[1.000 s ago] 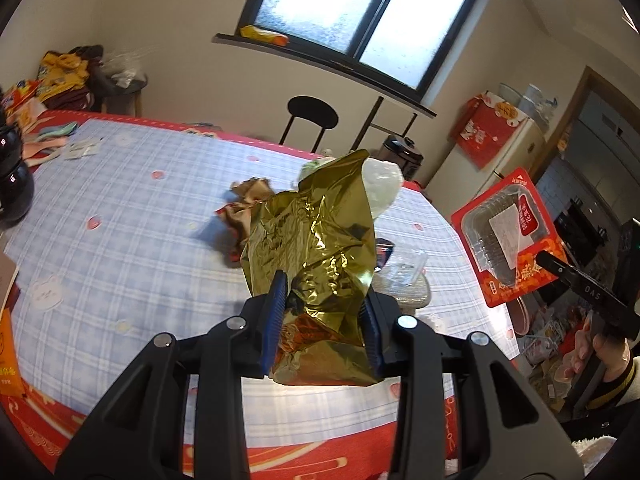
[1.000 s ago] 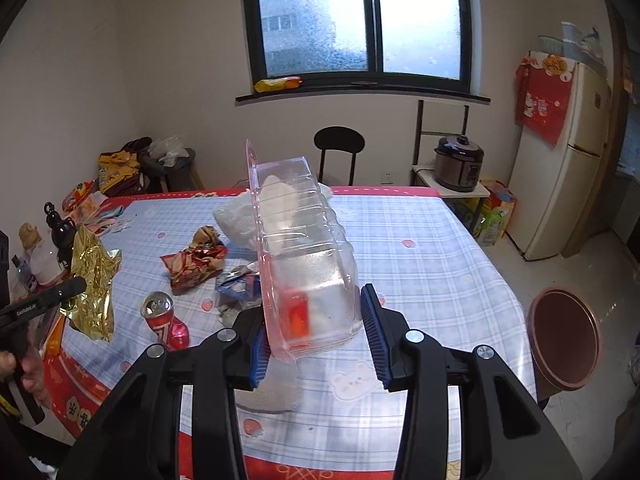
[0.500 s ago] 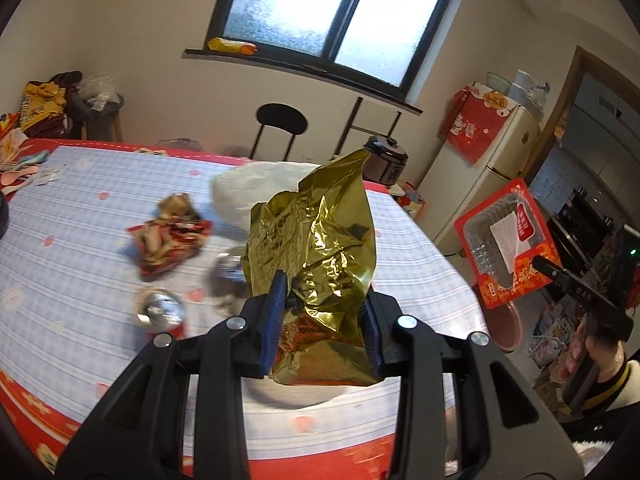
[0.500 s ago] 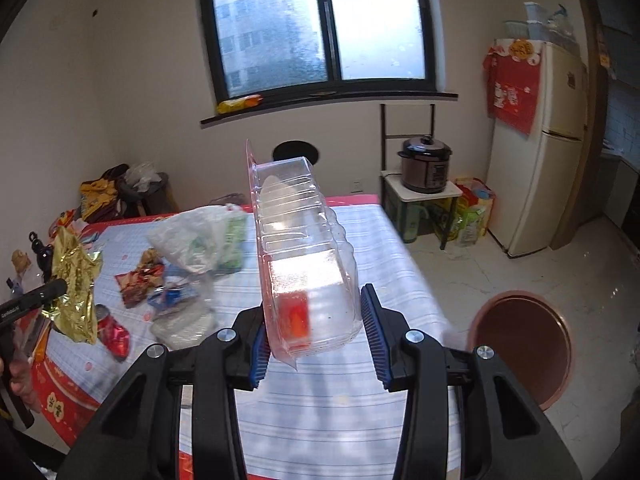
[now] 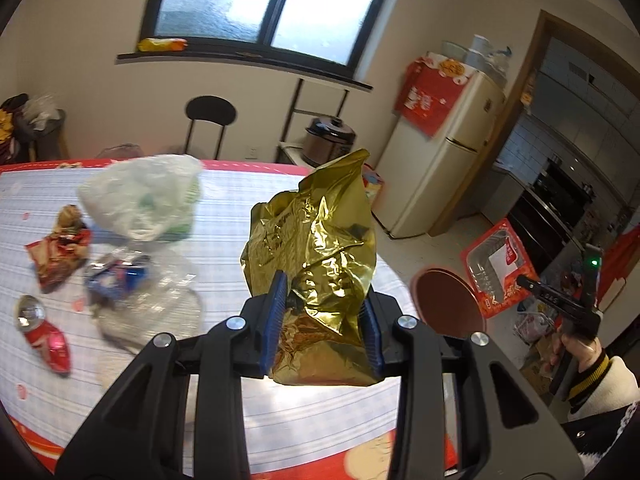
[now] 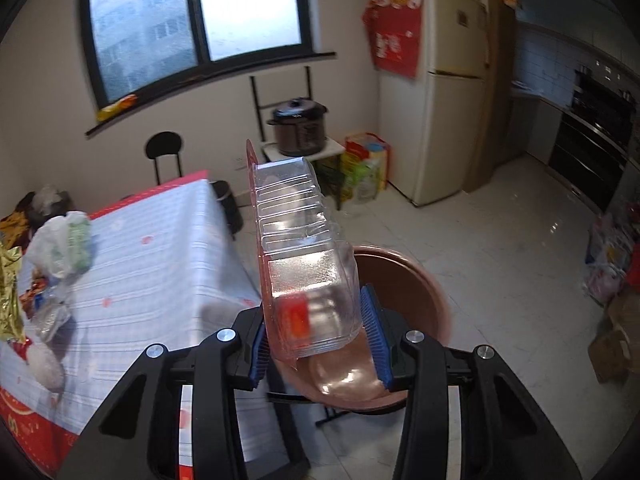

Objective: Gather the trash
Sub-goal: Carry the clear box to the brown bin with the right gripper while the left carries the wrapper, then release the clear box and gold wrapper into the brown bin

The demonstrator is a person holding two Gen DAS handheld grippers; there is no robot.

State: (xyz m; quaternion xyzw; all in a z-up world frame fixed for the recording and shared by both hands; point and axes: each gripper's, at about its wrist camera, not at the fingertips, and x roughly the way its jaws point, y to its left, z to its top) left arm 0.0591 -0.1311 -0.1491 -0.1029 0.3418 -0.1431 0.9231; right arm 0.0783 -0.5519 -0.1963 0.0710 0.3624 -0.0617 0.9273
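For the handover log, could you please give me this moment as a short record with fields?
left gripper: shut on the gold foil bag, held above the table edge
right gripper: shut on the clear plastic tray, held above the brown bin
brown bin: on the floor beside the table, open top
left on table: white plastic bag, red snack wrapper, crushed red can, blue wrapper with clear plastic
background: fridge, pressure cooker, black chair
image quality: some motion blur
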